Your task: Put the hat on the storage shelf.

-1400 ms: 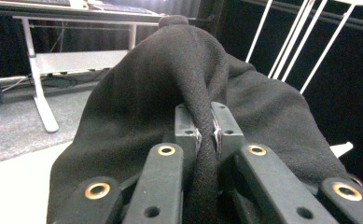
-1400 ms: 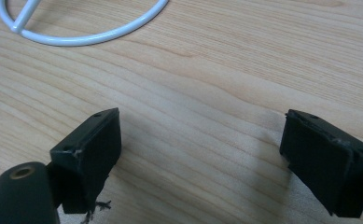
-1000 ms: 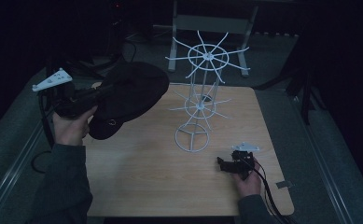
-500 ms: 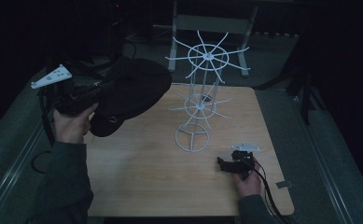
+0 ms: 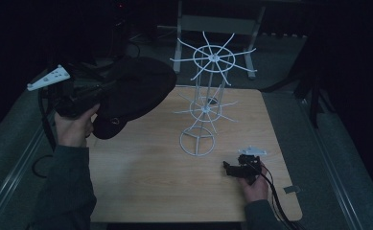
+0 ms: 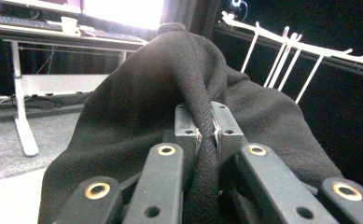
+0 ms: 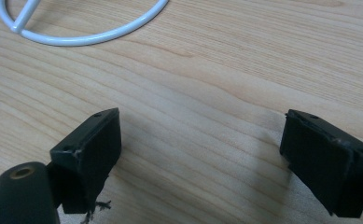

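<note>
1. Since the earlier frames the black cap (image 5: 136, 93) has been lifted a little higher and nearer the white wire rack (image 5: 204, 103); the right tool (image 5: 231, 168) has kept its place.
2. Left tool (image 5: 108, 86) is clamped tight on a fold of the cap (image 6: 202, 116); the cap hangs above the worktop (image 5: 150, 177) at about 10 o'clock, left of the rack's top ring.
3. Right tool (image 7: 200, 154) rests at 4 o'clock on the worktop (image 7: 216, 70), jaws wide apart, holding nothing; the rack's base ring (image 7: 86, 35) lies just ahead.

Dim, murky high view; sharper, brighter close views, window glare.
</note>
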`<control>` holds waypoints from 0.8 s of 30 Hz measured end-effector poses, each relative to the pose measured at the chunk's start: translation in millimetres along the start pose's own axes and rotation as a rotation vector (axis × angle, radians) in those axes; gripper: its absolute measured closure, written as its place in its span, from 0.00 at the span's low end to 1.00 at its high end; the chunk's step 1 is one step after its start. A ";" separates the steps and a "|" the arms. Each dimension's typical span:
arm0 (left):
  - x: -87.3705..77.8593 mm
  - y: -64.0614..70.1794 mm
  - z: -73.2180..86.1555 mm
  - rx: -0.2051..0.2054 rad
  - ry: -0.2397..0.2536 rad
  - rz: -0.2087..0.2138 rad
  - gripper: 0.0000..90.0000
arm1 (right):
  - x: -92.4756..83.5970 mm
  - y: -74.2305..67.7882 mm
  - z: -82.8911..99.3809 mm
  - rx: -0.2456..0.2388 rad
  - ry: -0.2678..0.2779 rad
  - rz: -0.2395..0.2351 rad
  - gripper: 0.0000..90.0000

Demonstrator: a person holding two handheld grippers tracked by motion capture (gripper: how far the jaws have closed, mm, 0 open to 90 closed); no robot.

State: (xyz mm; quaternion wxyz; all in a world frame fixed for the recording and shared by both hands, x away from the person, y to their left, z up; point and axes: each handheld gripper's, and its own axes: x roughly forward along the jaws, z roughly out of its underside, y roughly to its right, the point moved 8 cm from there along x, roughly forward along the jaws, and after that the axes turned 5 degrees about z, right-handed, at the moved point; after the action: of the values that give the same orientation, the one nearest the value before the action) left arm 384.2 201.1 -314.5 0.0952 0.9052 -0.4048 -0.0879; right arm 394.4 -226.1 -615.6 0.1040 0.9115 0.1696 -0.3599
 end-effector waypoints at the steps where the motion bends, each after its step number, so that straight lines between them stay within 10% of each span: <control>1: -0.6 -0.1 -0.4 0.000 0.002 0.001 0.94 | 0.0 0.0 0.0 -0.001 0.000 0.000 0.14; 24: -9.0 3.5 -10.9 -0.011 0.075 0.013 0.94 | 0.0 0.0 0.0 0.000 0.000 0.000 0.14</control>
State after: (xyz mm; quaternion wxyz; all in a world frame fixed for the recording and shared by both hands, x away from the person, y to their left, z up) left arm 378.3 206.7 -302.3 0.1159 0.9047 -0.4062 -0.0557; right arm 394.4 -226.1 -615.6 0.1040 0.9115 0.1696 -0.3600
